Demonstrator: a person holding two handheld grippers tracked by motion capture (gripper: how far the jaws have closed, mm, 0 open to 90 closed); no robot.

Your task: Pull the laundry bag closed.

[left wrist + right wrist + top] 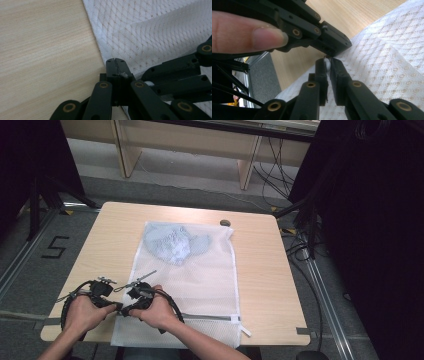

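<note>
A white mesh laundry bag (205, 280) lies flat on the wooden table (112, 235), with a pale blue garment (172, 242) inside its far end. Its zipper (210, 317) runs across the near end. At the bag's near left edge both grippers meet tip to tip. My left gripper (116, 306) (115, 67) is shut on the bag's edge (100, 47). My right gripper (125, 310) (327, 65) is shut on a small white zipper pull (328, 65). In the right gripper view the left gripper (334, 41) sits just above it, with a fingertip (262, 37) on its linkage.
A small dark round object (225, 223) lies at the table's far edge. A white tab (245, 330) sticks out at the zipper's right end. Cables (300, 250) and black stands line the floor to the right; a wooden bench (190, 145) stands beyond.
</note>
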